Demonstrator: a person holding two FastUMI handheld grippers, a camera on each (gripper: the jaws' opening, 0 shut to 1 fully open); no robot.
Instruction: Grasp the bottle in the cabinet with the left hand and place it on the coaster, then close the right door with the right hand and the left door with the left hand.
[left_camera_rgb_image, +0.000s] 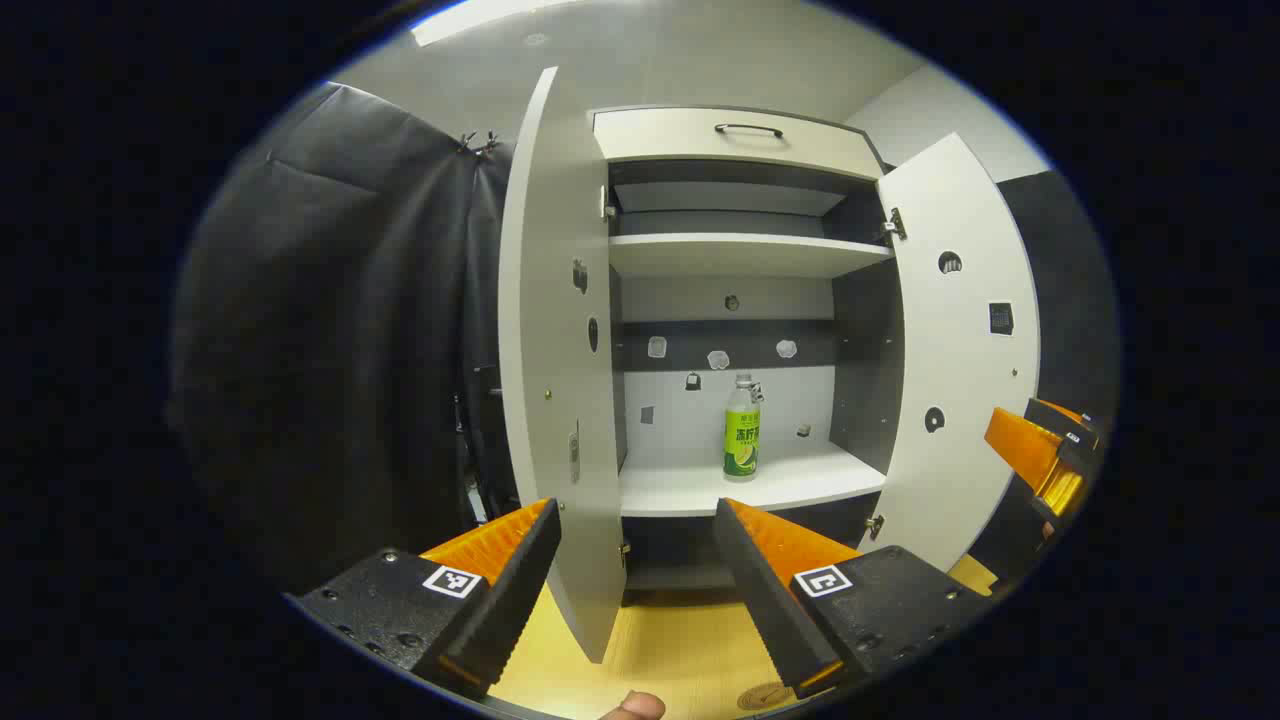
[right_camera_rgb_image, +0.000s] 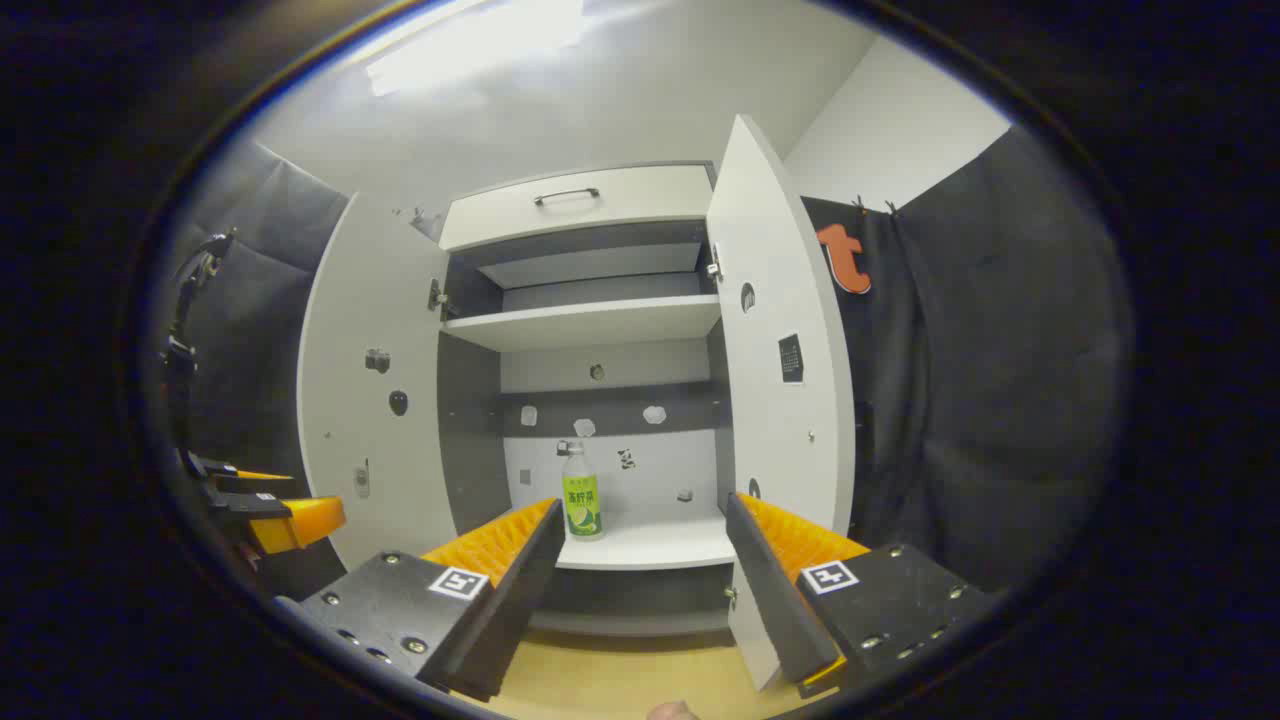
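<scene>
In the left gripper view, the left hand-held gripper (left_camera_rgb_image: 637, 545) hovers above the pale wooden table (left_camera_rgb_image: 680, 650) with its two fingers spread wide and nothing between them, facing a white cabinet with dark inner panels (left_camera_rgb_image: 745, 330). Both doors stand open: the left white door (left_camera_rgb_image: 555, 340) swings out towards the camera, its lower edge lying between the fingers, and the right white door (left_camera_rgb_image: 960, 350) opens to the other side. A clear plastic bottle with a green label and white cap (left_camera_rgb_image: 741, 427) stands upright on the cabinet's lower white shelf (left_camera_rgb_image: 750, 485), well back from the fingers. The right hand-held gripper (left_camera_rgb_image: 1040, 450) shows at the far right edge, beside the right door; I cannot tell its state from here. A round wooden coaster (left_camera_rgb_image: 765, 695) peeks out at the bottom edge on the table. In the right gripper view, the right hand-held gripper (right_camera_rgb_image: 640, 550) is likewise spread wide and empty, the bottle (right_camera_rgb_image: 580, 492) upright on the shelf (right_camera_rgb_image: 650, 545) beyond it, with the left gripper (right_camera_rgb_image: 265, 505) low beside the left door (right_camera_rgb_image: 375, 400).
</scene>
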